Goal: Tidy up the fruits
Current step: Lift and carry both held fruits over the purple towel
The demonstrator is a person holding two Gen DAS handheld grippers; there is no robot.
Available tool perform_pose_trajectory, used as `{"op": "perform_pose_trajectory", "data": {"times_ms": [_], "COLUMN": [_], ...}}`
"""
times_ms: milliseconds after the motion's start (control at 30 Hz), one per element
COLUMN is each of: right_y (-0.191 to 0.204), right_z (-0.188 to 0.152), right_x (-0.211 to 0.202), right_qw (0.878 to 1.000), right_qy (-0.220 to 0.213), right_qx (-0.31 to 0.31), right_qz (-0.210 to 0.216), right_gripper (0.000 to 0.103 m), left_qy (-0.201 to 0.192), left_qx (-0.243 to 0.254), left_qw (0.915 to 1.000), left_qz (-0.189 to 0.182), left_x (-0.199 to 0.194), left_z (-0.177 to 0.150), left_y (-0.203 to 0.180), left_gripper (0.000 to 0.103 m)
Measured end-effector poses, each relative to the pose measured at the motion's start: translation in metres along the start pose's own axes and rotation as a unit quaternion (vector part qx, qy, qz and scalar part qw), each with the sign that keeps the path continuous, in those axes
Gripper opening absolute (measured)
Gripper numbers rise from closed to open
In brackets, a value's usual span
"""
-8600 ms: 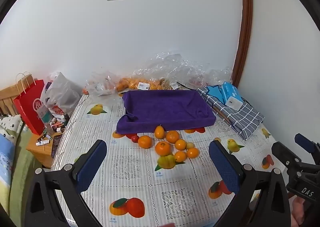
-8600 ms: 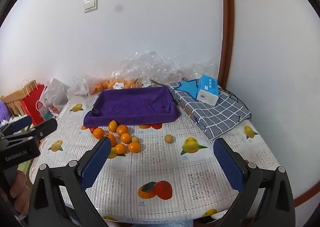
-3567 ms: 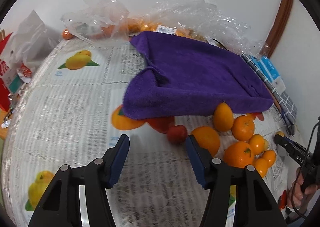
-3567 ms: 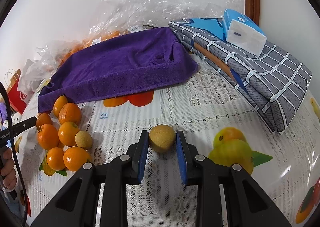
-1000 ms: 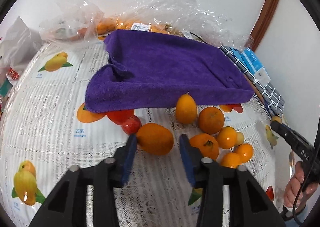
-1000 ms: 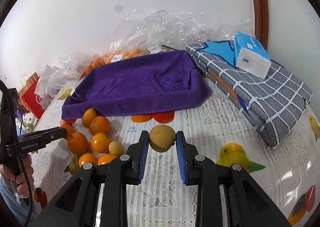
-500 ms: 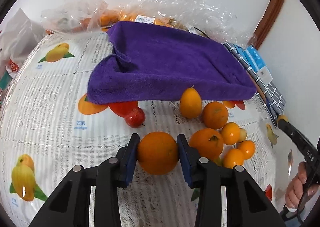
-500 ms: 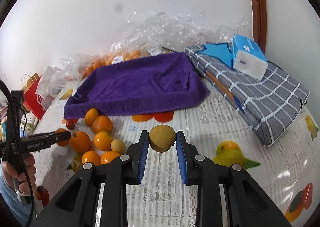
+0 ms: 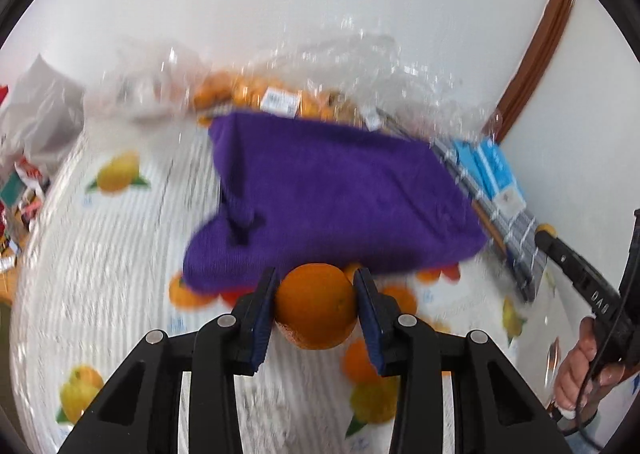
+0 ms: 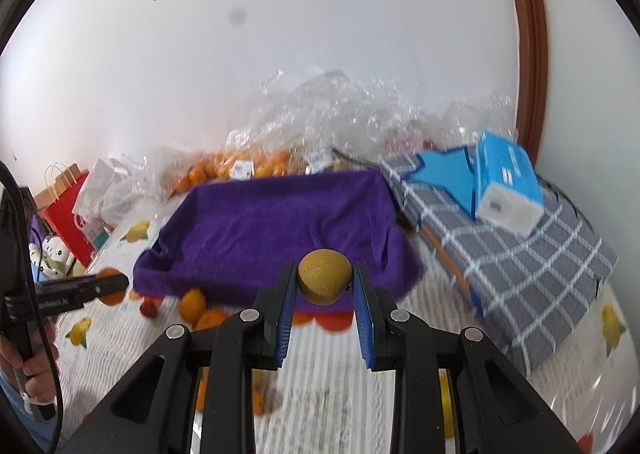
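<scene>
My left gripper [image 9: 316, 294] is shut on a large orange [image 9: 316, 304], held above the table in front of the purple towel [image 9: 340, 198]. My right gripper [image 10: 325, 290] is shut on a small yellow-brown round fruit [image 10: 325, 281], raised before the purple towel [image 10: 276, 226]. Loose oranges [image 10: 194, 304] and a small red fruit [image 10: 148, 308] lie on the tablecloth below the towel's front edge. The left gripper shows at the left of the right wrist view, the right gripper at the right of the left wrist view.
Clear plastic bags of oranges [image 10: 240, 168] lie against the wall behind the towel. A folded grey checked cloth [image 10: 532, 250] with a blue tissue box [image 10: 508, 182] lies on the right. A red paper bag [image 10: 66, 214] and a white bag stand at the left edge.
Both grippers have risen with their fruit; the table and the loose oranges have dropped lower in both views. The left gripper closed on the orange about a second ago.
</scene>
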State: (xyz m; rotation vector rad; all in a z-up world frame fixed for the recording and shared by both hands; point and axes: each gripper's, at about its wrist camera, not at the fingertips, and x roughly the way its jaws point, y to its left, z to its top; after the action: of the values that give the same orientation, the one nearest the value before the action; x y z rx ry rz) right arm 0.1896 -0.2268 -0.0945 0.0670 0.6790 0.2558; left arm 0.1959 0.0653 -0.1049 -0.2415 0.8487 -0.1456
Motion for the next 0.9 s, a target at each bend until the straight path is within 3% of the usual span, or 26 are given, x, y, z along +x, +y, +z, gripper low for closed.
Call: {"op": "perform_pose_trajectory", "data": {"times_ms": [200, 400, 600, 900], "right_y": [0.000, 0.005, 0.012, 0.007], "right_z": [0.036, 0.064, 0.065, 0.045], "right_x": [0.026, 0.072, 0.124, 0.175], "right_qw": [1.000, 1.000, 0.999, 0.996], "right_qy": [-0.008, -0.002, 0.029, 0.081], "right_qx": [-0.006, -0.019, -0.025, -0.022], "right_qz": [-0.004, -0.008, -0.006, -0.016], "right_gripper": [0.028, 0.028, 0.028, 0.028], "left_qy": [-0.038, -0.052, -0.028, 0.032], "left_qx": [-0.002, -0.020, -0.028, -0.027], "left_qw": [0.9993, 0.9984, 0.9992, 0.9990], "left_qz": [0.005, 0.004, 0.007, 0.016], "left_x": [0.006, 0.041, 0.089, 0.140], "left_z": [0.047, 0.082, 0.099, 0.084], "left_y": [-0.005, -0.002, 0.004, 0.015], "left_gripper": [0.037, 0.036, 0.036, 0.036]}}
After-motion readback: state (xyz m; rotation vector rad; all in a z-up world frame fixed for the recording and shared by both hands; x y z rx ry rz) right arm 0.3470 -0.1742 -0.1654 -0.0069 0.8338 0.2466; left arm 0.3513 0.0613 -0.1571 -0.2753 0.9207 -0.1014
